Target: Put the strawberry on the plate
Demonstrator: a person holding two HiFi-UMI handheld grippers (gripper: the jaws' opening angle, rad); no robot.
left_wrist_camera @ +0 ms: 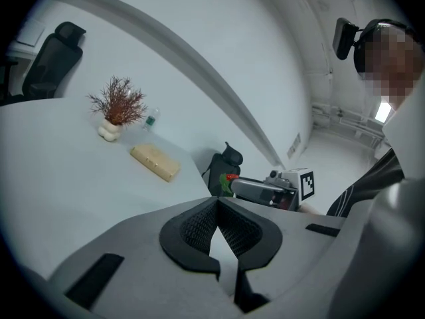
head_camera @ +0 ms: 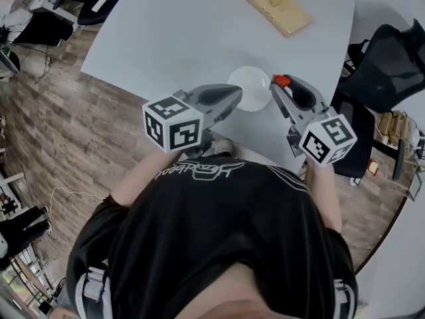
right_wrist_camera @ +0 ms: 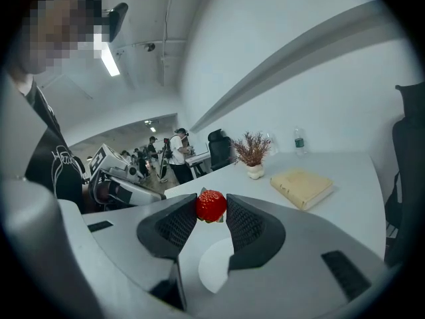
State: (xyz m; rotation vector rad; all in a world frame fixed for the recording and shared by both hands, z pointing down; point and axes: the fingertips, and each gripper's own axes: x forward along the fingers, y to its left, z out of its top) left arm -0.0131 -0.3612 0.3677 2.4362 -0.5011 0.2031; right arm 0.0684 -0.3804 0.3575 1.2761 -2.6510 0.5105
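Right gripper view, close up: shows right gripper [right_wrist_camera: 211,211] clamped on a red strawberry [right_wrist_camera: 211,205] at its pad tips, with the white plate [right_wrist_camera: 211,269] glimpsed through the gap beneath. Head view, from above: places that strawberry just beside the plate's right rim, close to the near edge of the grey table [head_camera: 166,38]; sets left gripper [head_camera: 236,97] overlapping the plate's left rim. Left gripper view: shows those jaws closed tip to tip, nothing between. Leaves wide bare tabletop beyond the plate; book [head_camera: 279,8] well back, black chair [head_camera: 388,58] off the table's right edge
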